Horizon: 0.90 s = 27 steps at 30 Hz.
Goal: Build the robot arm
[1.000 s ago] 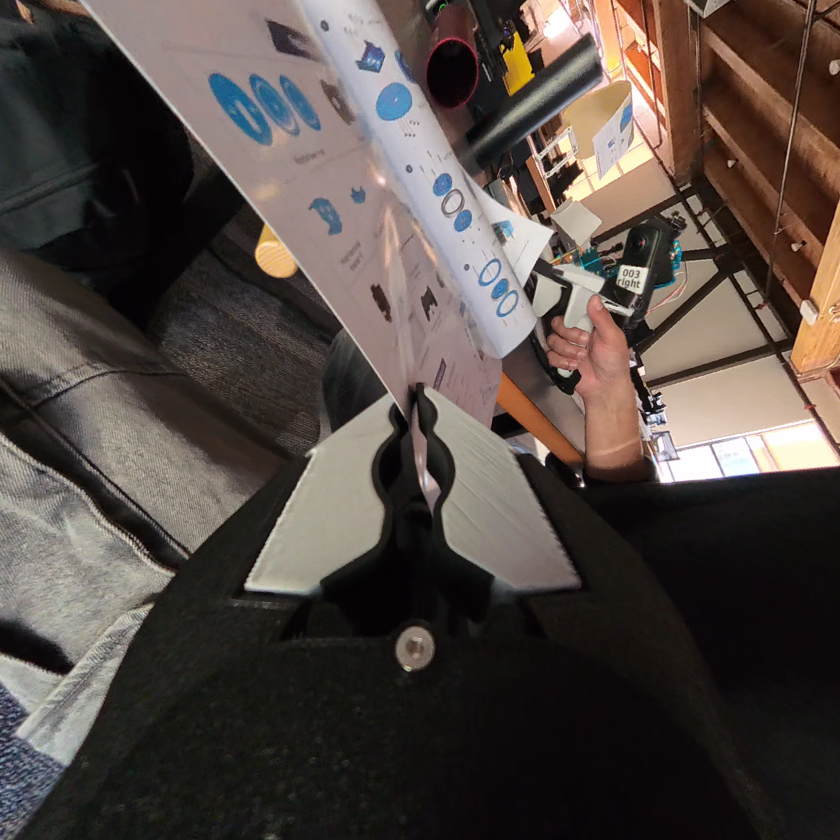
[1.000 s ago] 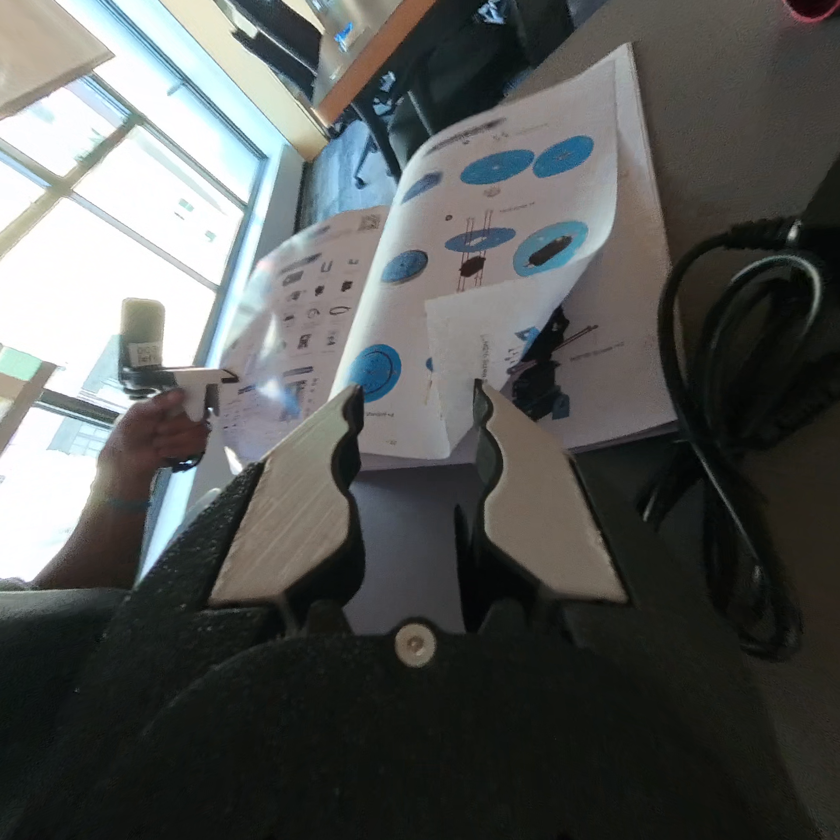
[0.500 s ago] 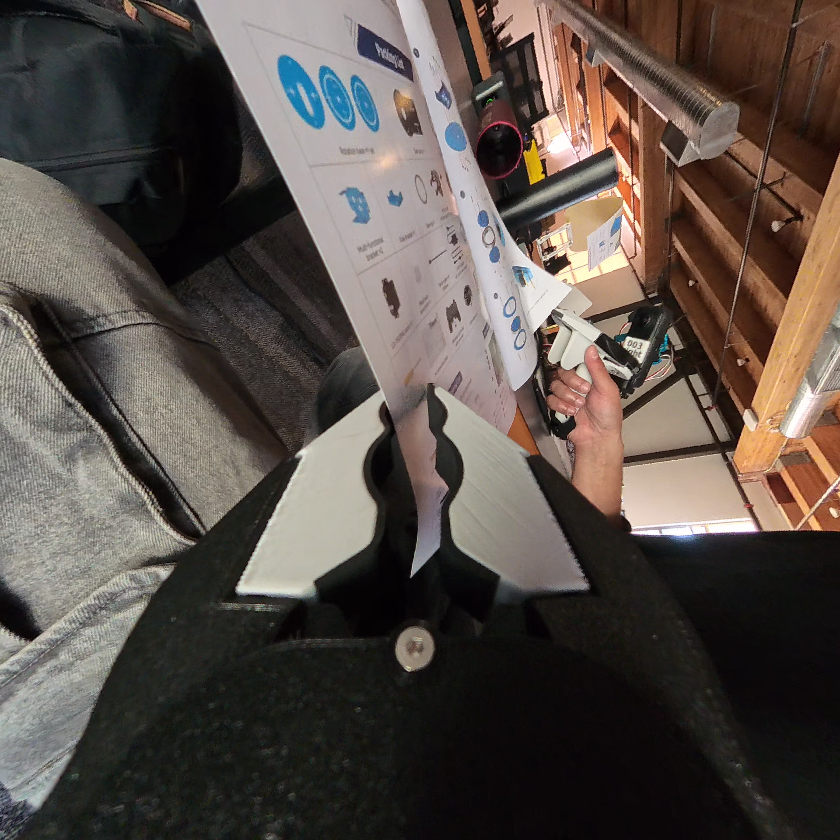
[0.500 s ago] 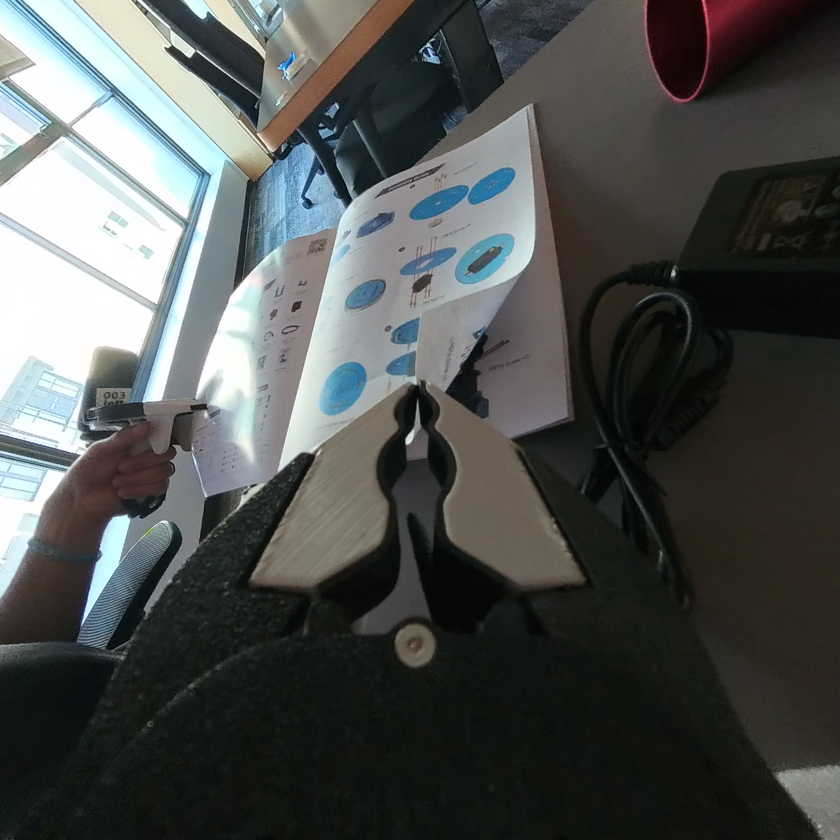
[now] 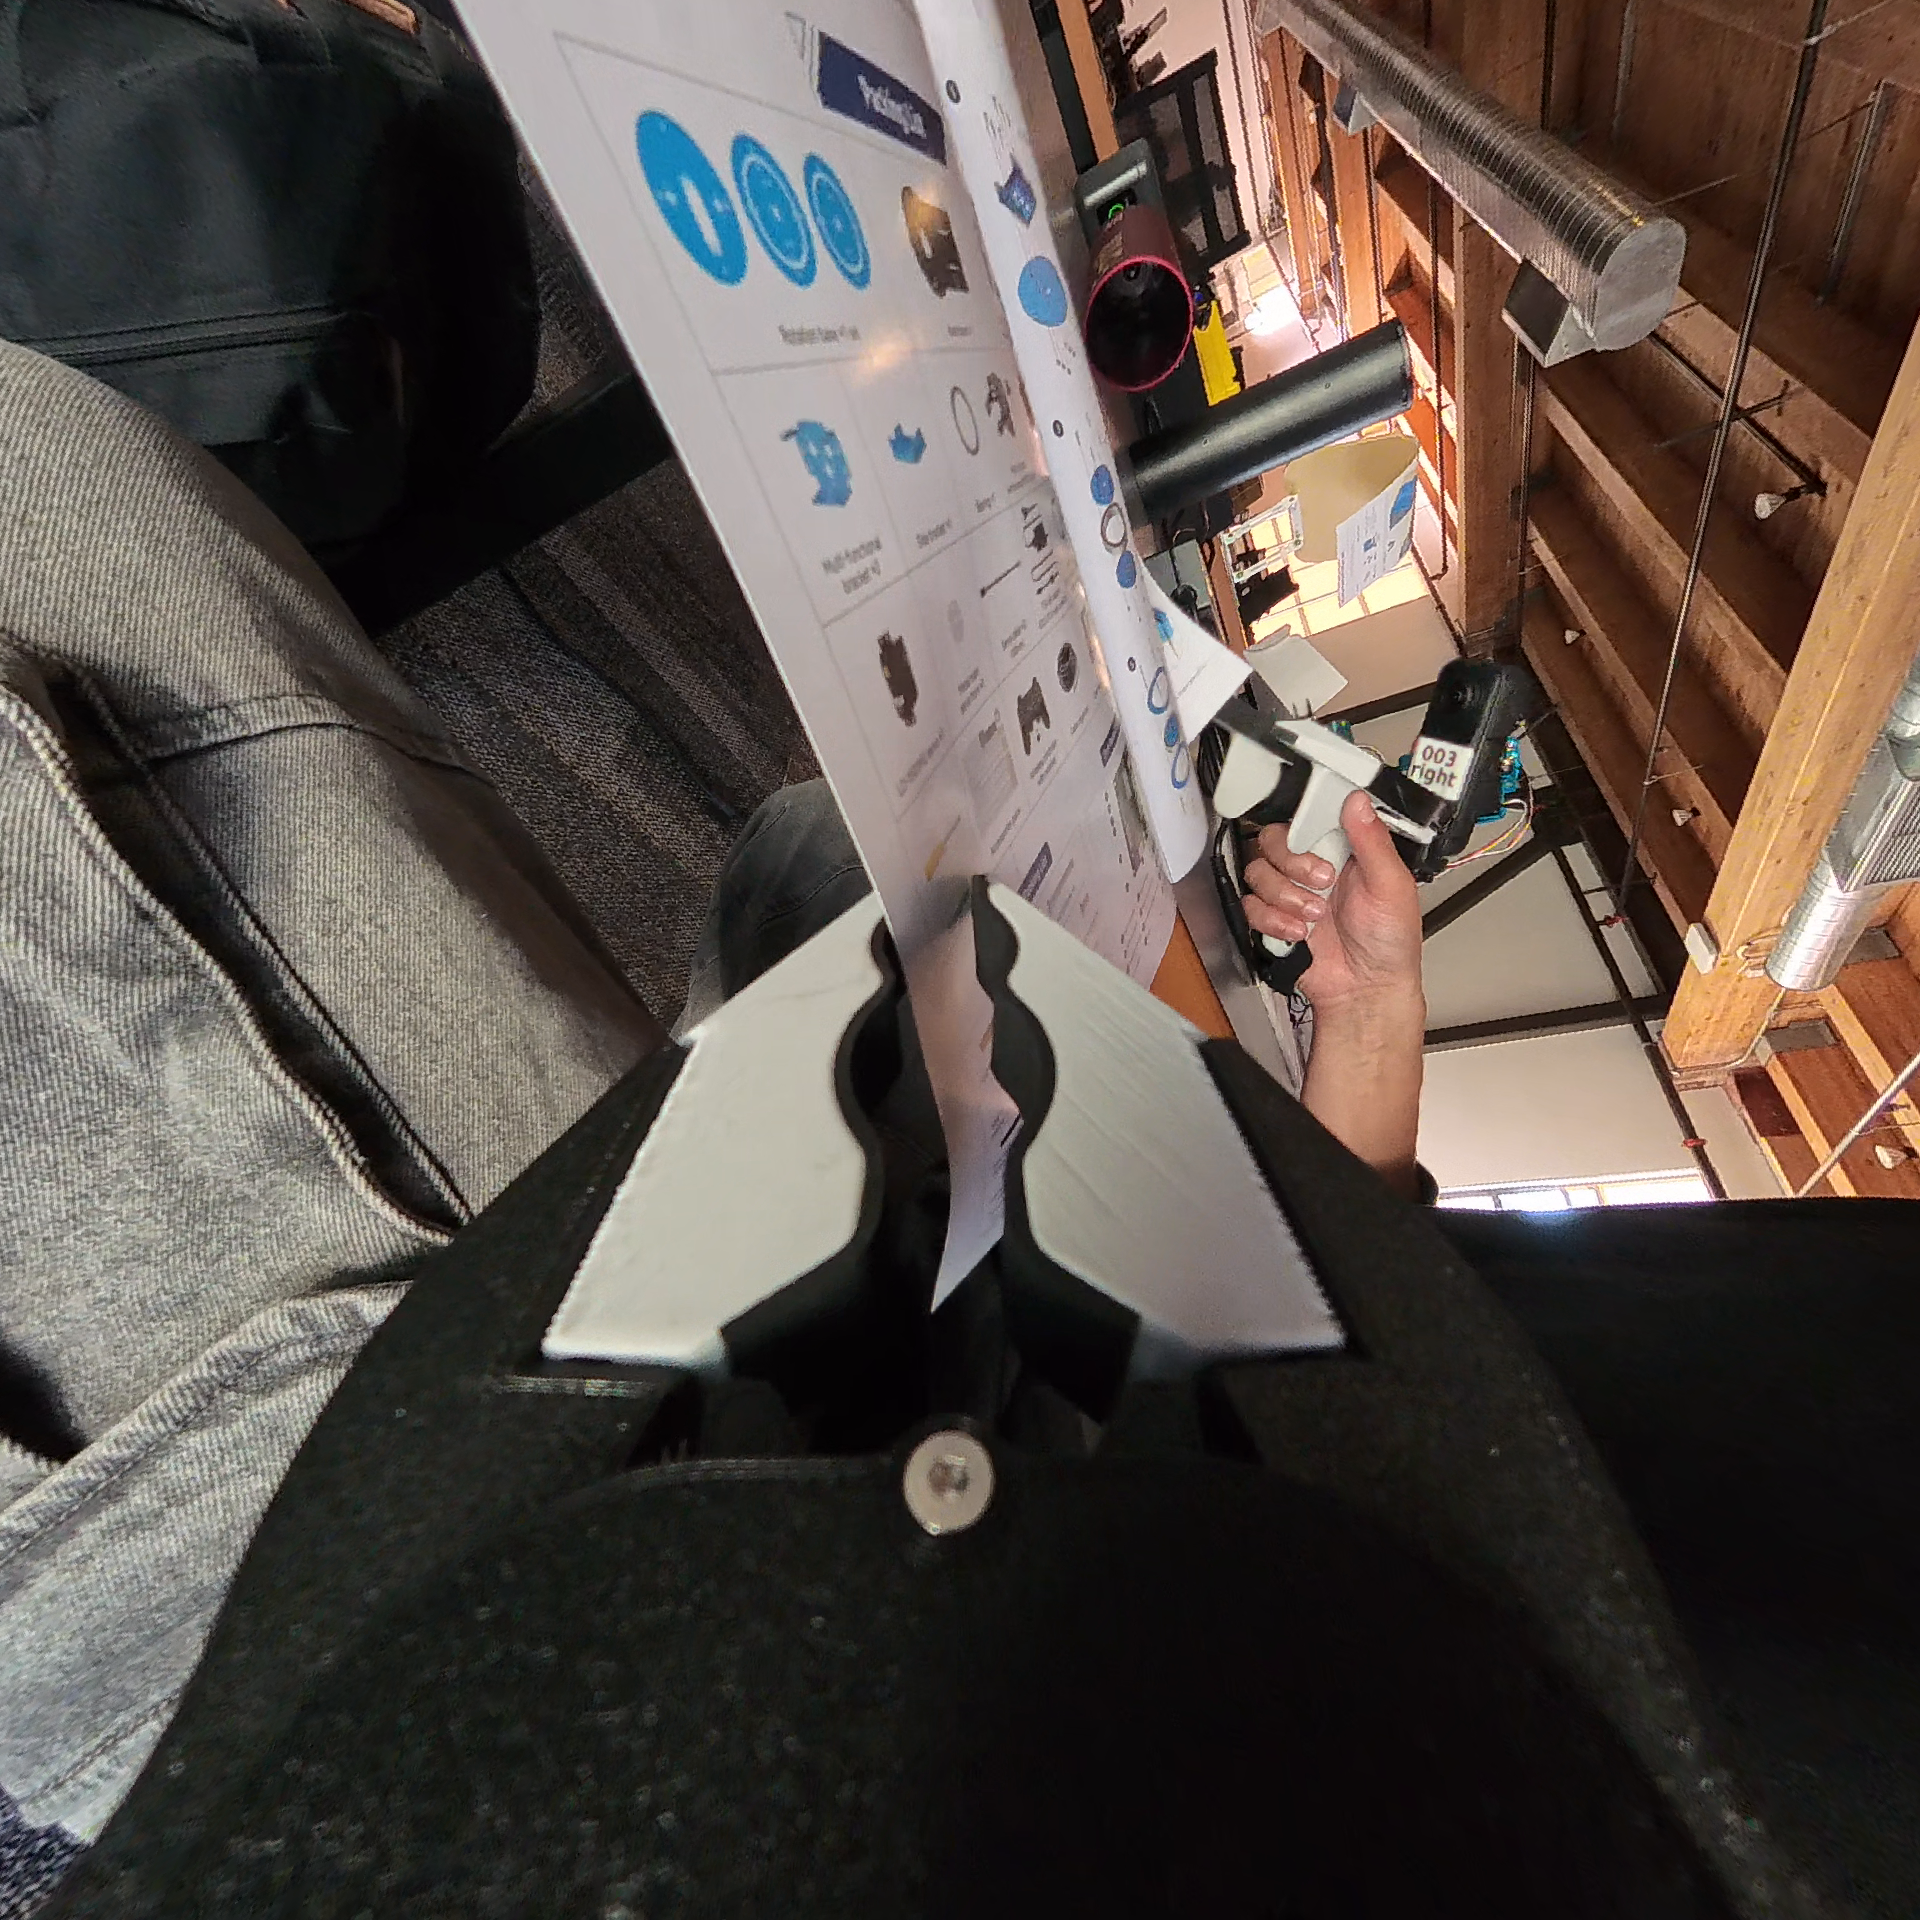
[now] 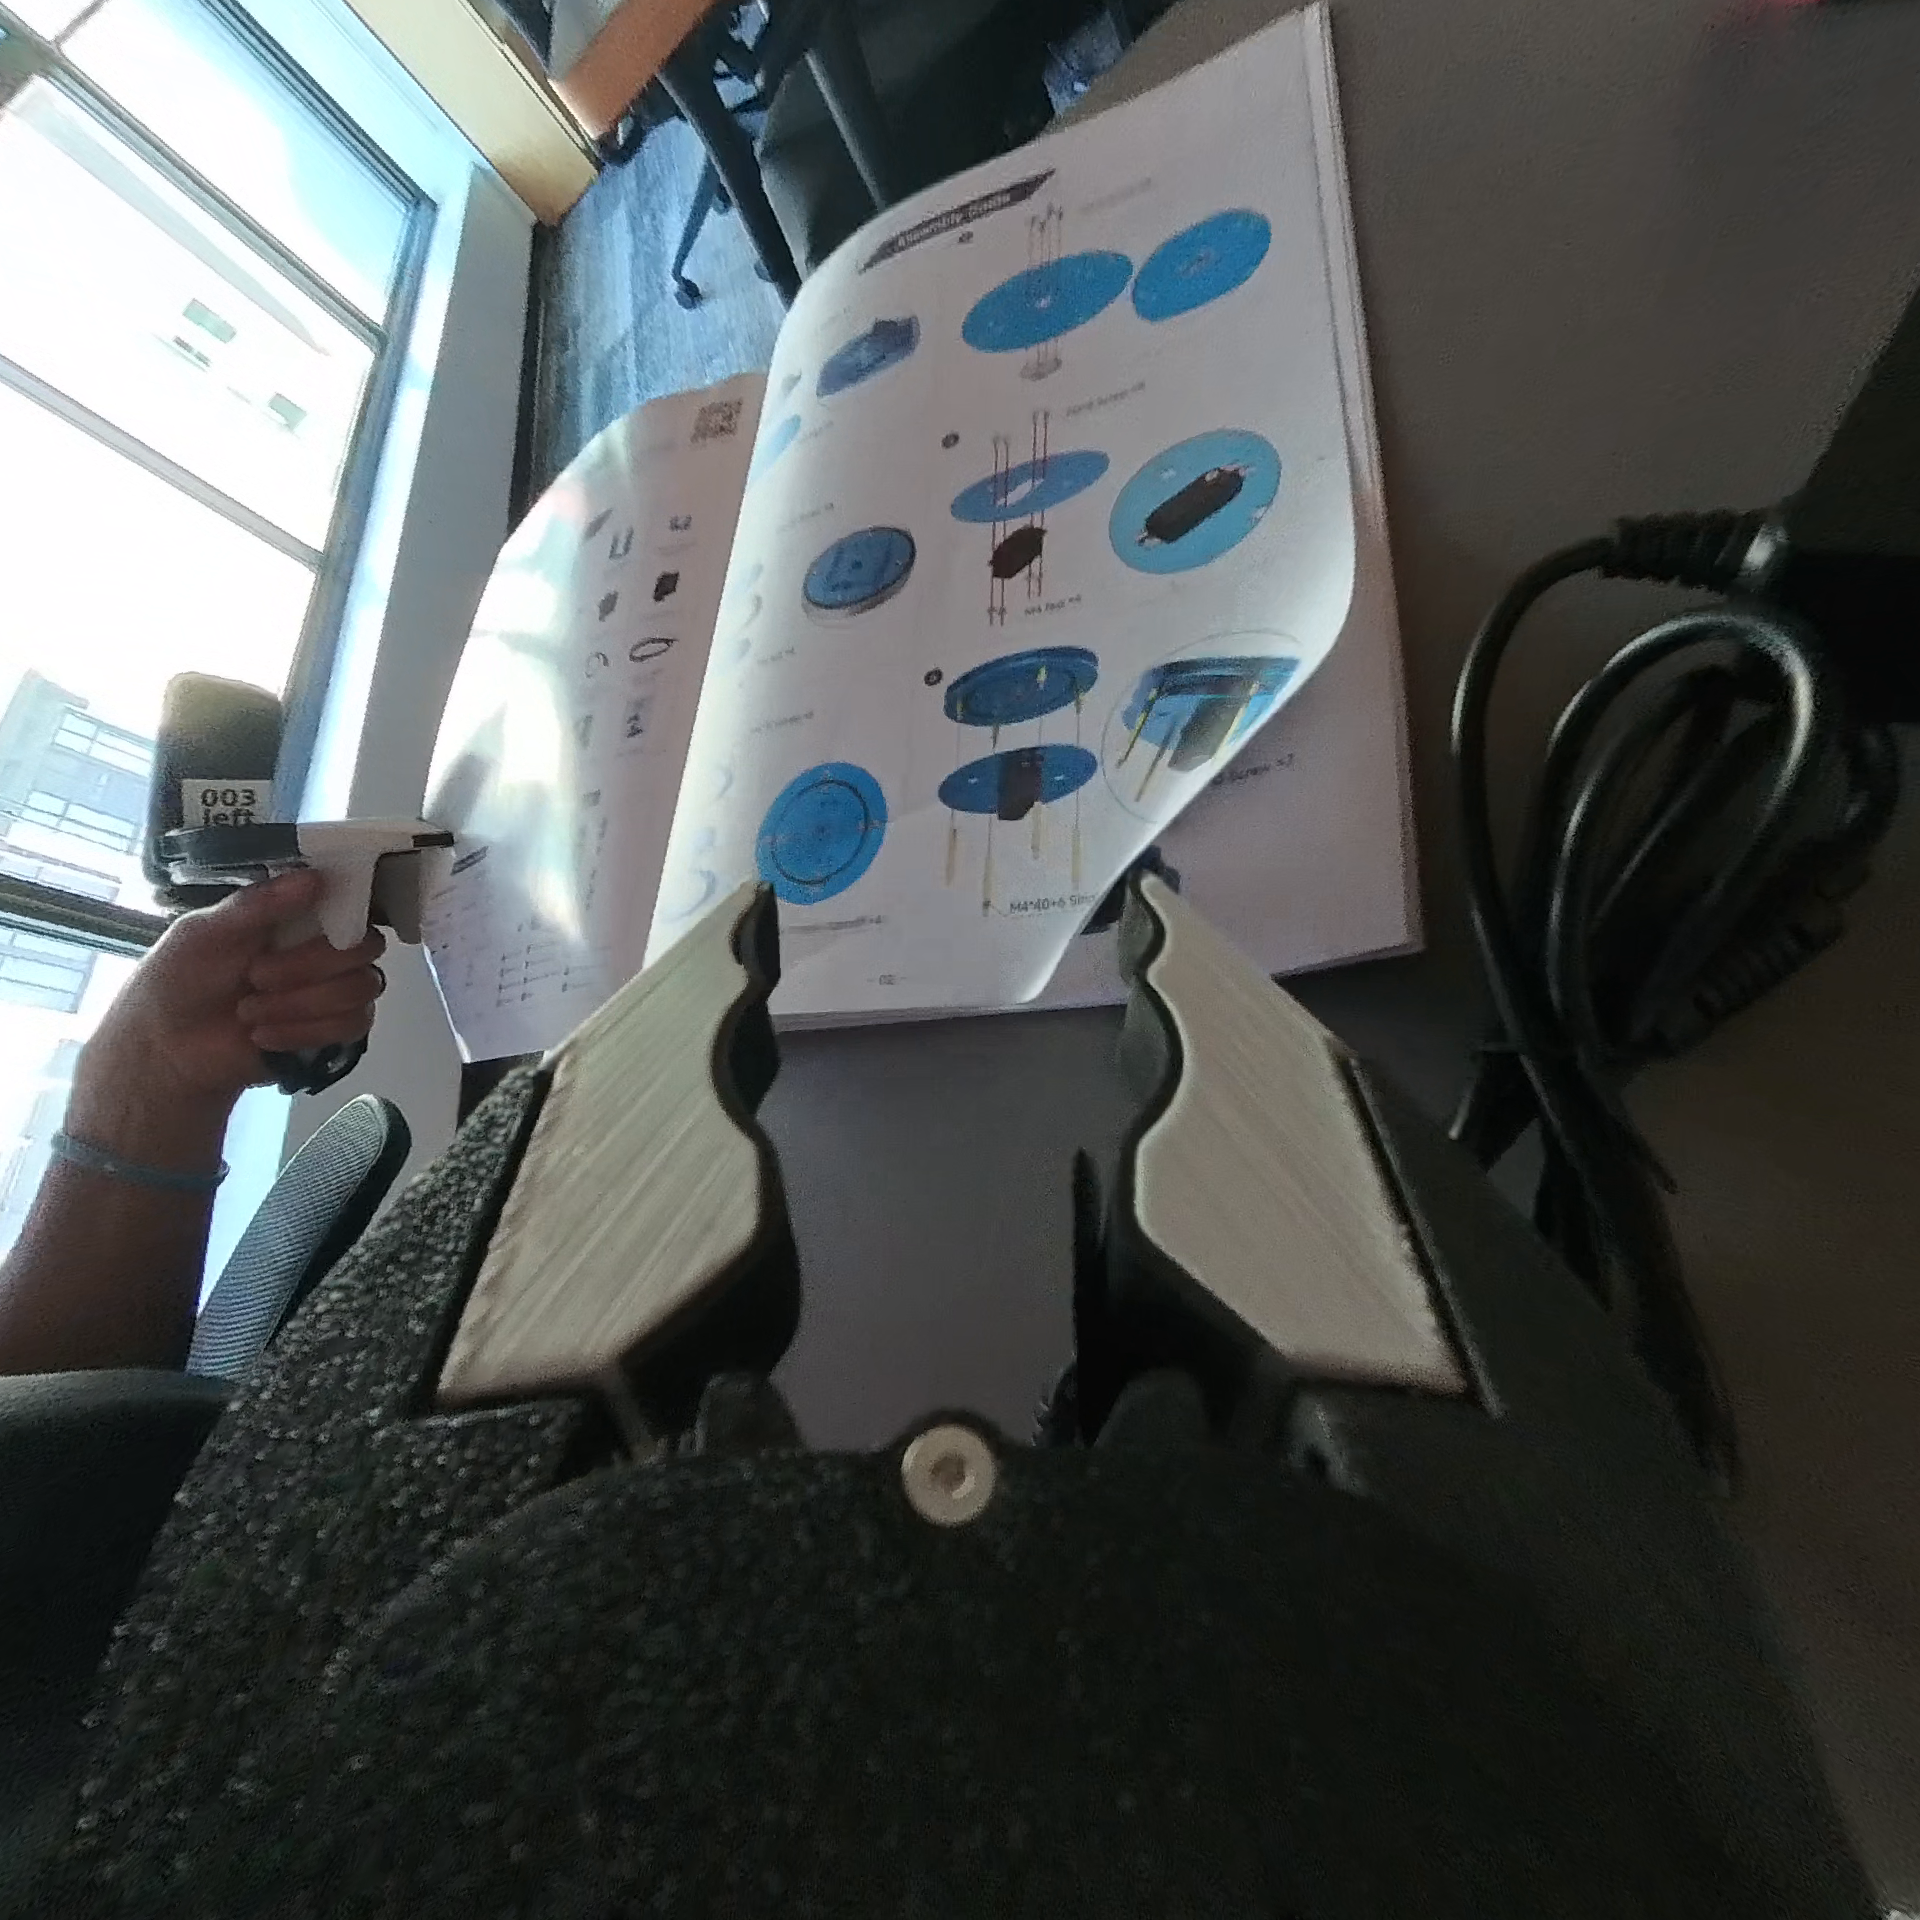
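Observation:
A white instruction booklet (image 6: 1039, 520) with blue disc drawings lies open on the grey table (image 6: 1558, 312). My left gripper (image 5: 935, 914) is shut on the lower edge of its left page (image 5: 831, 416) and holds that page up off the table edge; it also shows in the right wrist view (image 6: 416, 836). My right gripper (image 6: 951, 888) is open and empty, its fingers (image 6: 644, 1143) just short of the booklet's near edge, where the right page's corner (image 6: 1164, 831) curls up. The right gripper shows farther off in the left wrist view (image 5: 1278, 758).
A black coiled cable (image 6: 1662, 831) and its black power brick lie right of the booklet. A red-rimmed cylinder (image 5: 1138, 307) and a black cylinder (image 5: 1268, 426) stand beyond it. A mesh chair (image 6: 291, 1216) and a window are at left. A person's grey trousers (image 5: 208, 831) are below. Spacing between my two grippers at the tips: around 35 cm.
My right gripper shut on the curled page corner half a second ago and has now opened and let it go. My left gripper keeps its hold on the left page.

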{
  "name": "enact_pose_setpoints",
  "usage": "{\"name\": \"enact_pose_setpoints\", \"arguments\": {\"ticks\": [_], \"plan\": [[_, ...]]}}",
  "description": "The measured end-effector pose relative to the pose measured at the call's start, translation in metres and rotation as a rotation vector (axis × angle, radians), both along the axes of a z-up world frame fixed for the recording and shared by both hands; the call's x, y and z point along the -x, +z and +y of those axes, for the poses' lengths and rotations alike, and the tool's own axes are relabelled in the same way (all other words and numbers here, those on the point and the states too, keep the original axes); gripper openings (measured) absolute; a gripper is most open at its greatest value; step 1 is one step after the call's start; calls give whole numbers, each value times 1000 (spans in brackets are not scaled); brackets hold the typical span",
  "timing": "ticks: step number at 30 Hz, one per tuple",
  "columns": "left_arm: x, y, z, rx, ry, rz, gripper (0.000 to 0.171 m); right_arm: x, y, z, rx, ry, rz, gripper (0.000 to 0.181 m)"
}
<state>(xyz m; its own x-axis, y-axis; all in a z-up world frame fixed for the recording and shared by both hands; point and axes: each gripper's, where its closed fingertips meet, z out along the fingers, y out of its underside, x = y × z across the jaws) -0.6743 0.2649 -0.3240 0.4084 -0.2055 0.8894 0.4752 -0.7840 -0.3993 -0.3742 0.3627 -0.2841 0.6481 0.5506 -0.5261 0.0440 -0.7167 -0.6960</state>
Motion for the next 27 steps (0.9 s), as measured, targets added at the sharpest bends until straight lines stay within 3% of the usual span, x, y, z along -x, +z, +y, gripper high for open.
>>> {"name": "enact_pose_setpoints", "arguments": {"ticks": [4,9,16,22,24,27], "plan": [[-2,1,0,1,-5,-8,7,-4,-5,8,31,-60,-15,53],[-1,3,-1,-5,-5,-1,7,-9,1,14,2,-86,-1,3],[4,5,7,-13,-2,23,8,-7,42,12,-174,-68,51,0],[1,11,16,-30,-8,12,8,61,106,-32,-524,196,44,0],[0,14,17,-44,-14,0,8,104,106,-67,-591,391,-4,0],[0,20,18,-79,-13,-35,8,156,72,-102,-601,597,-178,0]]}}
